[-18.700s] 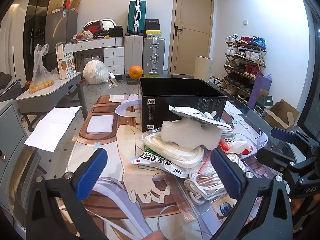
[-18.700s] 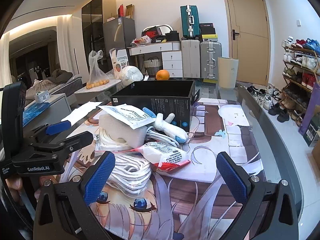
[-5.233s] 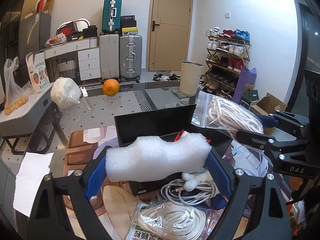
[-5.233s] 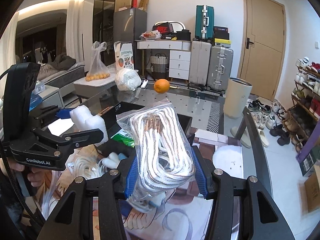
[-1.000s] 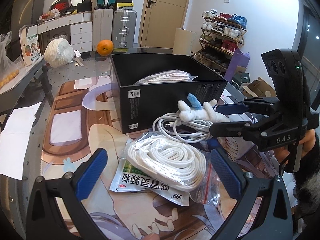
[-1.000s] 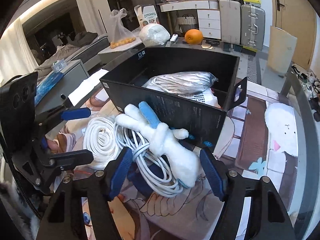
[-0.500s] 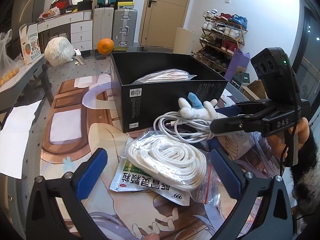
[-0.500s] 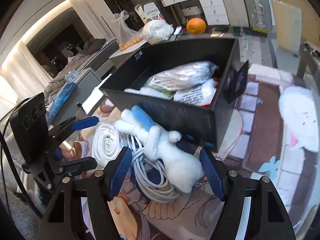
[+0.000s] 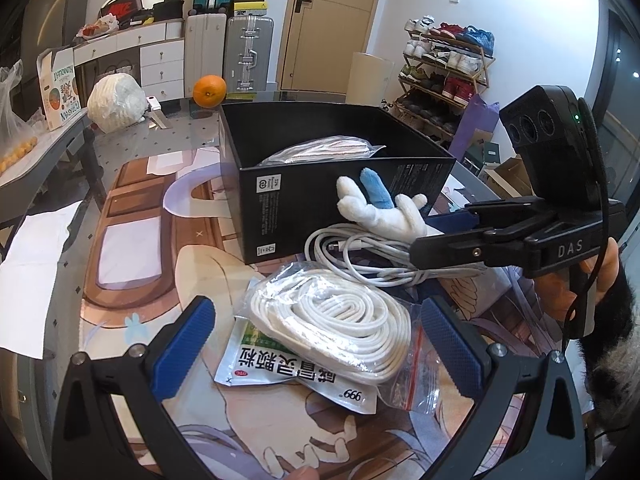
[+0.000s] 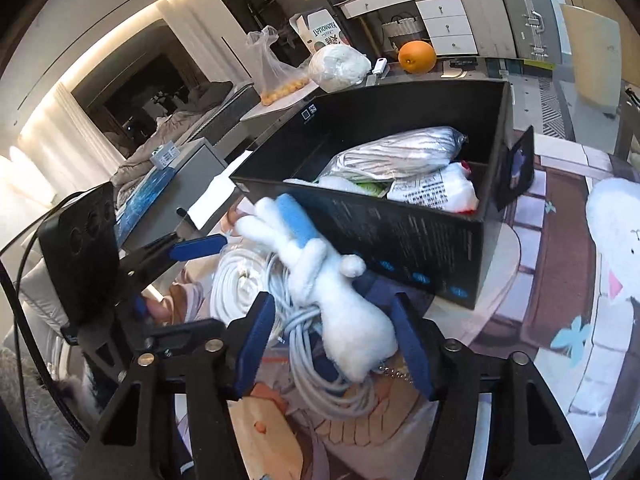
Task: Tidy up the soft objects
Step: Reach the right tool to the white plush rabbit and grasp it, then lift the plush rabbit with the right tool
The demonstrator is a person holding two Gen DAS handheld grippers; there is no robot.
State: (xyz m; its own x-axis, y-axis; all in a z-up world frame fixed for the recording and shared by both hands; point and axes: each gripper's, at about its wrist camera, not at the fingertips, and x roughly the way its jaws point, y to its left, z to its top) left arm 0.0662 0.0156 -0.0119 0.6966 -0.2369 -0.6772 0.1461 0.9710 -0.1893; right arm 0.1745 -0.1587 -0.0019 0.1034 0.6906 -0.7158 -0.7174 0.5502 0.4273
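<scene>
The right gripper (image 10: 334, 342) is seen closed in around the body of a white plush toy (image 10: 320, 276) with one blue ear; whether both blue pads press the plush firmly cannot be told, since a gap shows beside the left pad. The toy lies on a loose coil of white cable (image 10: 320, 380) and leans against the near wall of the black box (image 10: 400, 236). Inside the box, a clear bag of white cord (image 10: 400, 154) and a white printed packet (image 10: 434, 190) are lying. The left gripper (image 9: 316, 344) is held spread wide and empty, its blue pads standing either side of a bagged coil of white rope (image 9: 336, 328), without contact. That bag rests on a green-and-white sachet (image 9: 296, 372), on the printed mat (image 9: 132, 248) over the glass table (image 9: 168, 136). In the left view the right gripper (image 9: 444, 236) is noted just in front of the box, over the cable. An orange (image 9: 209, 90) is seen at the far table edge.
</scene>
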